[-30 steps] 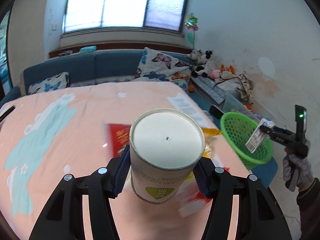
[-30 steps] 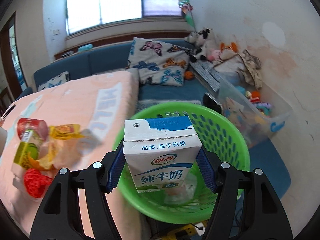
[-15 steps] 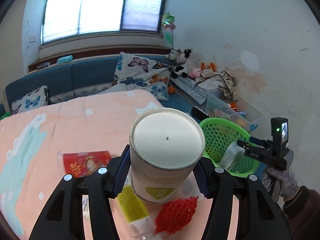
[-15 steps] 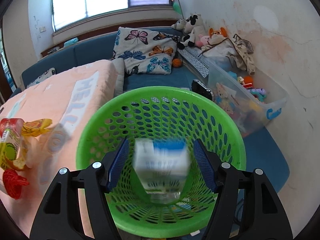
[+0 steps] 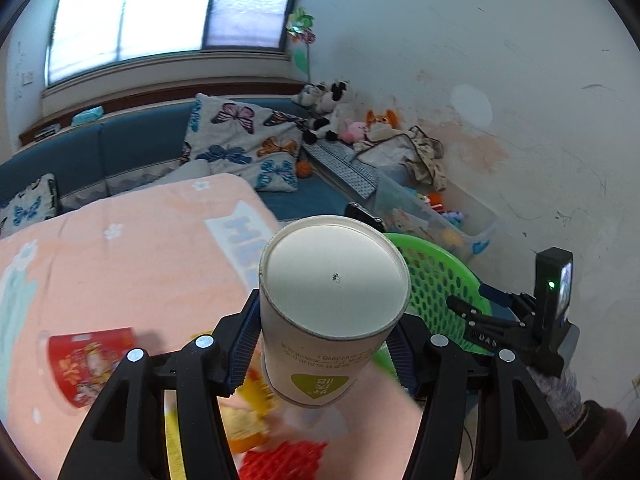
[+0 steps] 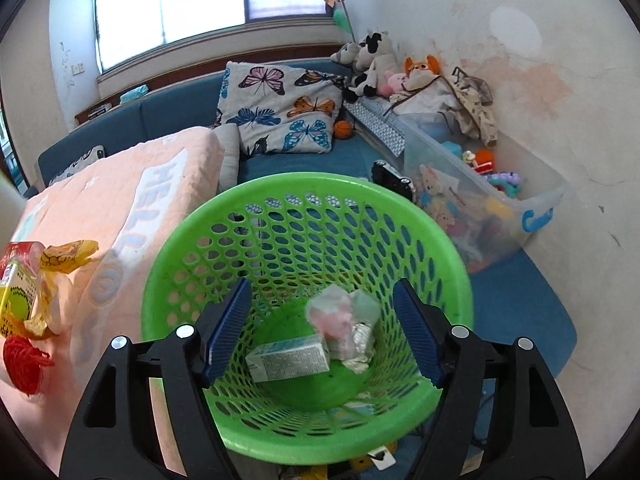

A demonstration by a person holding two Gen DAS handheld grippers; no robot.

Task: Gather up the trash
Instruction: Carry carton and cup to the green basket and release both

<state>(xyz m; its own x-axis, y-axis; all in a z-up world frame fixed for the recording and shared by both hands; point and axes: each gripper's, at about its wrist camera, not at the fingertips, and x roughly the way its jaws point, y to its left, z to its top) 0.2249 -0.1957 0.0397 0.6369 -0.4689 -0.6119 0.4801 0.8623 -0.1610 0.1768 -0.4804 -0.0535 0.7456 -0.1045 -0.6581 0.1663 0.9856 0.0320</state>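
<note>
Blanket (image 6: pixel 120 216) — peach, lettered "HELLO" — covers the bed beside a blue sofa (image 6: pixel 176 112). Left gripper (image 5: pixel 322 344) clamps a paper cup (image 5: pixel 334 312) (green heart label). Right gripper (image 6: pixel 322 328) gapes over the green basket (image 6: pixel 452 256); milk carton (image 6: pixel 288 360) lies inside at 6 o'clock.

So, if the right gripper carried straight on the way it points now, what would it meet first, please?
The right gripper, open and empty, points into the green basket; it would probably meet the milk carton lying on the bottom first, though depth is unclear.
</note>
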